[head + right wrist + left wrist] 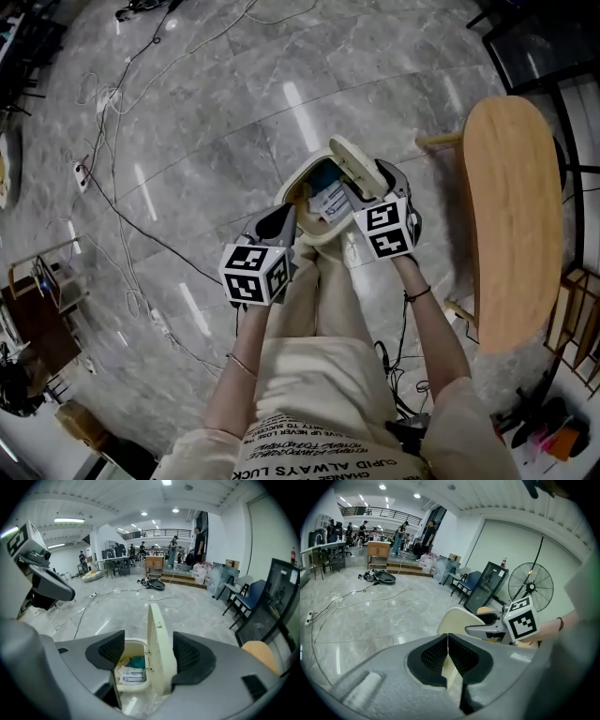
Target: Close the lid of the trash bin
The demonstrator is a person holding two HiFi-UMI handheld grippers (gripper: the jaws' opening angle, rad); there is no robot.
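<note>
A cream trash bin stands on the floor in front of the person's legs, with paper and a blue item inside. Its lid is raised upright on edge. My right gripper is open and the lid stands between its jaws, close against the right pad, with a wide gap to the left pad. In the head view the right gripper is at the lid. My left gripper hovers at the bin's near-left rim, shut with nothing between its pads; the lid shows just beyond it.
An oval wooden table stands to the right of the bin. Cables and a power strip lie on the grey floor to the left. A fan and chairs stand farther off.
</note>
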